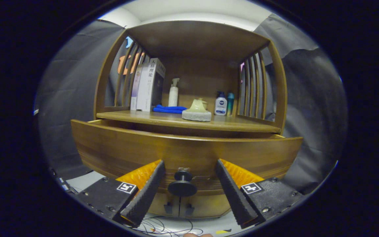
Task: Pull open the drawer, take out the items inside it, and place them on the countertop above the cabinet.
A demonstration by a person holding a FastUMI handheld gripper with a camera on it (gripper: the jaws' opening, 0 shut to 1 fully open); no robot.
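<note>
A wooden cabinet's drawer [127, 148] stands pulled out a little, its curved front facing me and a dark gap showing behind its top edge. A round dark knob [182, 184] sticks out of the drawer front. My gripper [189, 166] is open, its two fingers on either side of the knob and apart from it. The drawer's inside is hidden behind the front panel. Above it lies the countertop [235, 123] under a wooden shelf frame.
On the countertop stand books [148, 85], a white pump bottle [173, 92], a blue cloth [169, 109], a pale pot on a grey stone block [196, 113] and two small bottles [224, 103]. Slatted sides close the shelf. Cabinet doors [179, 207] sit below the drawer.
</note>
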